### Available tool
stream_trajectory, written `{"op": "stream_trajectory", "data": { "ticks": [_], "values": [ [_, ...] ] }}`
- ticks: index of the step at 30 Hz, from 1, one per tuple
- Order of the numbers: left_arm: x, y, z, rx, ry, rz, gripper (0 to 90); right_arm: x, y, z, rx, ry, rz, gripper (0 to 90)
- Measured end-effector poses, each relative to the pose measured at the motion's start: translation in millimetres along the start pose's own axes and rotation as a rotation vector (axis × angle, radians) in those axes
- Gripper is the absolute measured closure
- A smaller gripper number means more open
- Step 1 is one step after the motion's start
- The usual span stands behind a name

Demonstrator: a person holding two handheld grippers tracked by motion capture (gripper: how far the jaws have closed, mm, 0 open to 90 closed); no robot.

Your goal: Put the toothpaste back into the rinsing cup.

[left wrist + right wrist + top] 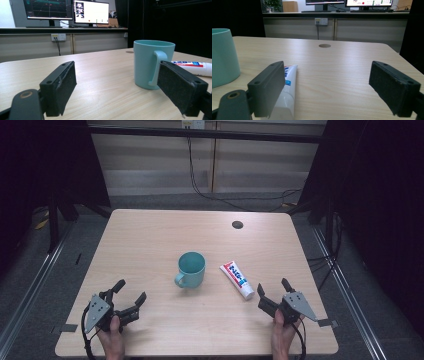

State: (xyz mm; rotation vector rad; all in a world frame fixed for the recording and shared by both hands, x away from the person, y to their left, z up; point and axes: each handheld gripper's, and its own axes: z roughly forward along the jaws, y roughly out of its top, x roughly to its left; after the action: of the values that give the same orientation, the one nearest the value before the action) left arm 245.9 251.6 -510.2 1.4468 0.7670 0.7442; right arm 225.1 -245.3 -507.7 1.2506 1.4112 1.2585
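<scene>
- The teal mug stands upright near the middle of the worktop, its handle turned toward about 7 o'clock in the high view, mouth open and apparently empty.
- The toothpaste tube lies flat just beside the mug at its 3 o'clock, apart from it, with the cap end pointing toward 5 o'clock.
- The left gripper rests low at the near edge, at roughly 8 o'clock from the mug, jaws spread wide with nothing between them; in the left gripper view the mug sits ahead and to the right.
- The right gripper sits at about 4 o'clock from the mug, jaws likewise wide apart and empty; in the right gripper view the tube lies just by the left jaw.
- Judged from this layout, the work is at its opening step: the approach, before any grasp.
- The likely next move calls for the right gripper to shift toward 10 o'clock, straddle the tube across its width and close gently, since the soft body can squash.
- The left gripper may need to steady the mug.
</scene>
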Motion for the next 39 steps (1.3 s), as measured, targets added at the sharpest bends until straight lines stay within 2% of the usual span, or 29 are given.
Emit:
{"op": "stream_trajectory", "data": {
  "ticks": [7, 11, 16, 21, 24, 28, 36, 39],
  "values": [
    [0.0, 0.1, -0.2, 0.000, 0.005, 0.007, 15.7, 0.4, 0.4, 0.8, 0.010, 0.022, -0.013, 13.3],
    [0.1, 0.1, -0.3, 0.002, 0.005, 0.009, 15.7, 0.0, 1.0, 2.7, 0.031, 0.017, -0.007, 13.8],
    [0.0, 0.1, -0.2, 0.000, 0.005, 0.007, 15.7, 4.1, 1.9, 5.0, 0.057, -0.032, -0.031, 14.8],
    [-0.1, 0.0, 0.2, -0.002, 0.001, -0.002, 15.6, 3.8, 1.1, 1.1, 0.034, -0.032, -0.017, 20.4],
    [0.3, 0.1, 0.2, -0.001, 0.002, -0.001, 15.6, 0.7, 2.4, 2.6, 0.081, 0.003, 0.017, 24.1],
    [0.1, 0.0, 0.7, -0.002, 0.000, 0.000, 15.6, -0.6, 4.9, 3.1, 0.107, 0.030, 0.047, 25.6],
    [-0.1, 0.0, 0.6, 0.000, -0.002, 0.000, 15.6, -3.0, 14.7, 1.7, 0.161, 0.104, 0.067, 32.6],
    [0.1, 0.0, 0.4, 0.003, -0.003, 0.004, 15.6, -4.0, 19.9, 2.0, 0.179, 0.138, 0.081, 31.0]
  ]
}}
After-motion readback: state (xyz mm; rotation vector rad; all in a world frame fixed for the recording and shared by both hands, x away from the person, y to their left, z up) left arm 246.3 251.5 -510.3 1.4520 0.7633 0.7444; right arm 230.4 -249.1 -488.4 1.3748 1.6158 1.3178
